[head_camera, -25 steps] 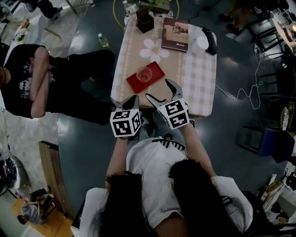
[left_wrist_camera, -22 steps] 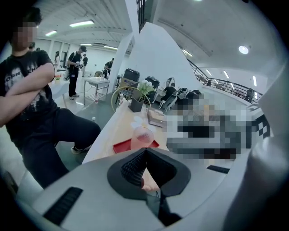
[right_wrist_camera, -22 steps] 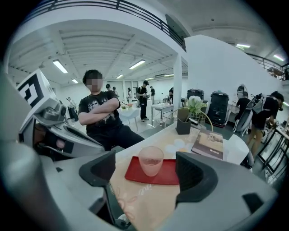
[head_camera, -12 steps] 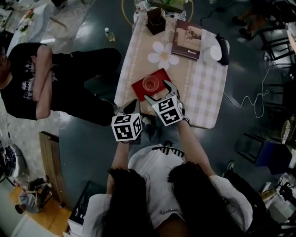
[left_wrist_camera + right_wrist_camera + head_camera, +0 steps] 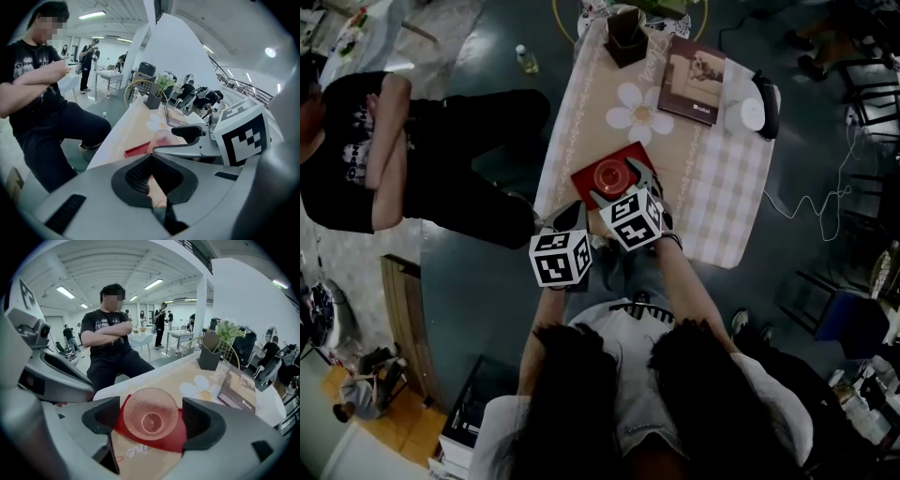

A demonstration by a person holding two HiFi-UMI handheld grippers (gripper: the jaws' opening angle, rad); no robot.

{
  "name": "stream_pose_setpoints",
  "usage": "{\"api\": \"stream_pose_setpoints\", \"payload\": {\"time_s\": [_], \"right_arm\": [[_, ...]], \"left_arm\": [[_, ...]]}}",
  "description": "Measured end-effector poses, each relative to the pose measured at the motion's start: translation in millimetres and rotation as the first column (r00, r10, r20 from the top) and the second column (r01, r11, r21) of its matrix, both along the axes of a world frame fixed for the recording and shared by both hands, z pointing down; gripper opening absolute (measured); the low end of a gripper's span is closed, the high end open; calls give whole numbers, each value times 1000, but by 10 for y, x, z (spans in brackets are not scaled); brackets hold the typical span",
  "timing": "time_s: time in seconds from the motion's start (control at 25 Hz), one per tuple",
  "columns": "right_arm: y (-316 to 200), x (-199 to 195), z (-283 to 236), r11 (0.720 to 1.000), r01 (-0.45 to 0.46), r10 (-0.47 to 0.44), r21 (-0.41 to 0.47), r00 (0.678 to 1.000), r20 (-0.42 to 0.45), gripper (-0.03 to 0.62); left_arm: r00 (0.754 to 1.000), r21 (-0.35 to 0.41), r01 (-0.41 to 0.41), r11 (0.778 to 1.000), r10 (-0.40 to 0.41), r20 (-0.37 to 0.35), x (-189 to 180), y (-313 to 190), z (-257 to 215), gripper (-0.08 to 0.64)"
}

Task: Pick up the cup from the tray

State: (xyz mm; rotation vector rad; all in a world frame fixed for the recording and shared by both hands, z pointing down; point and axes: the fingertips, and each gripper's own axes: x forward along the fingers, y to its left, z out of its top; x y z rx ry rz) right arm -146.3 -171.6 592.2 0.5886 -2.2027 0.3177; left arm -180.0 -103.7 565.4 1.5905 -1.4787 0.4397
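A clear pinkish cup (image 5: 151, 417) stands upright on a red tray (image 5: 176, 439) near the table's front edge. My right gripper (image 5: 151, 422) is open, with one jaw on each side of the cup and a gap at both sides. From the head view, the cup (image 5: 610, 174) sits on the tray (image 5: 586, 178) just ahead of the right gripper (image 5: 621, 187). My left gripper (image 5: 572, 210) hangs at the table's near edge, left of the tray. It is shut with nothing in it (image 5: 150, 160). The left gripper view shows the cup (image 5: 164, 139) behind the right gripper's jaw.
A person (image 5: 384, 141) sits with folded arms left of the table (image 5: 712, 187). Farther back lie a flower-shaped mat (image 5: 639, 108), a book (image 5: 698, 66), a dark plant pot (image 5: 626, 28) and a white round object (image 5: 750, 105). A bottle (image 5: 525, 58) stands on the floor.
My right gripper has moved forward over the tray, and its open jaws now stand on either side of the cup. The left gripper stays by the table edge.
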Motion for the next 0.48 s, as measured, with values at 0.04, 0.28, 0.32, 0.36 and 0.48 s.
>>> {"api": "stream_pose_setpoints", "payload": {"time_s": [0.04, 0.28, 0.32, 0.36, 0.48], "right_arm": [[-5, -10, 23, 1000, 4, -4, -4, 1000, -7, 399], [8, -21, 164, 999, 31, -33, -26, 997, -71, 399], [0, -14, 176, 999, 26, -28, -30, 997, -77, 397], [-8, -11, 182, 999, 19, -22, -37, 997, -77, 397], [-13, -20, 183, 999, 10, -14, -50, 997, -73, 394]], "left_arm": [[1000, -3, 0, 1000, 0, -2, 0, -9, 9, 8], [1000, -16, -4, 1000, 4, -3, -8, -33, 44, 8], [1000, -17, -6, 1000, 6, -4, -7, -38, 45, 8], [1000, -17, -7, 1000, 7, -4, -7, -41, 45, 8], [1000, -19, -3, 1000, 3, -5, -18, -38, 52, 8]]}}
